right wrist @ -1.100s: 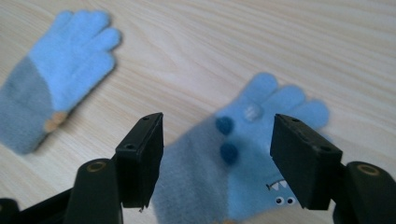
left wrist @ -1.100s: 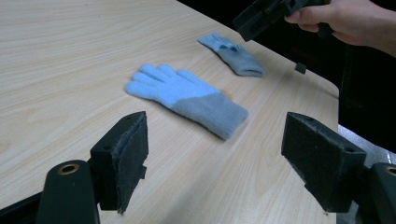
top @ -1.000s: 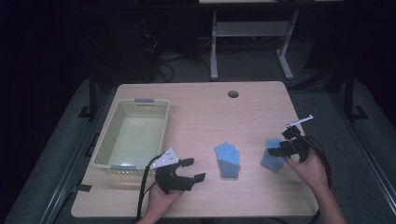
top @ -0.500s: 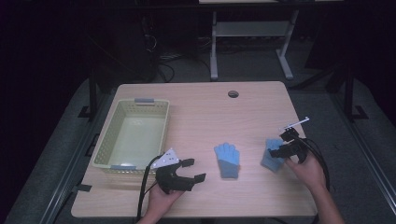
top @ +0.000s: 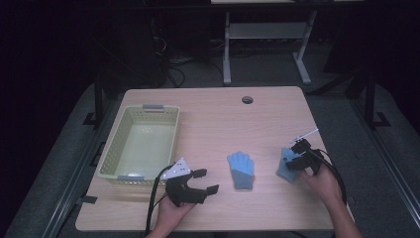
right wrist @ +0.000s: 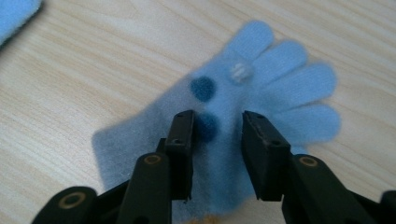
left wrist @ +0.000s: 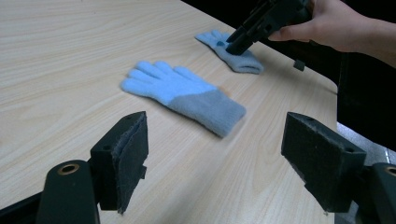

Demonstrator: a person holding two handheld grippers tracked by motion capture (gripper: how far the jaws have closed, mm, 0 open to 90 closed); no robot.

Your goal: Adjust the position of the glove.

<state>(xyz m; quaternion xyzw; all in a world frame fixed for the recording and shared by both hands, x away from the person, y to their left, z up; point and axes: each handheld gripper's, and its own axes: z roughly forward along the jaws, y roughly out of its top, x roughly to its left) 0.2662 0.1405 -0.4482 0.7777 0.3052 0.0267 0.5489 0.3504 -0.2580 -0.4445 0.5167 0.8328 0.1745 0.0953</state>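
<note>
1. Light blue knit glove with dots (right wrist: 243, 116): flat on the wooden table near its right edge, fingers spread, two dark blue dots and one white dot on top.
2. Plain blue glove (top: 240, 169): flat at mid-table, grey-blue cuff towards the near edge, well apart from the first.

Under the right gripper (top: 293, 159), the dotted glove (right wrist: 243, 116) is soft with blur, and its cuff is cut off by the bottom edge of the right gripper view. Whether the pads (right wrist: 184, 140) press the cloth or merely stand over it cannot be told. In the high view that gripper covers much of this glove. Beyond the left gripper (left wrist: 215, 154), the other glove (left wrist: 182, 95) has a blurred cuff.
</note>
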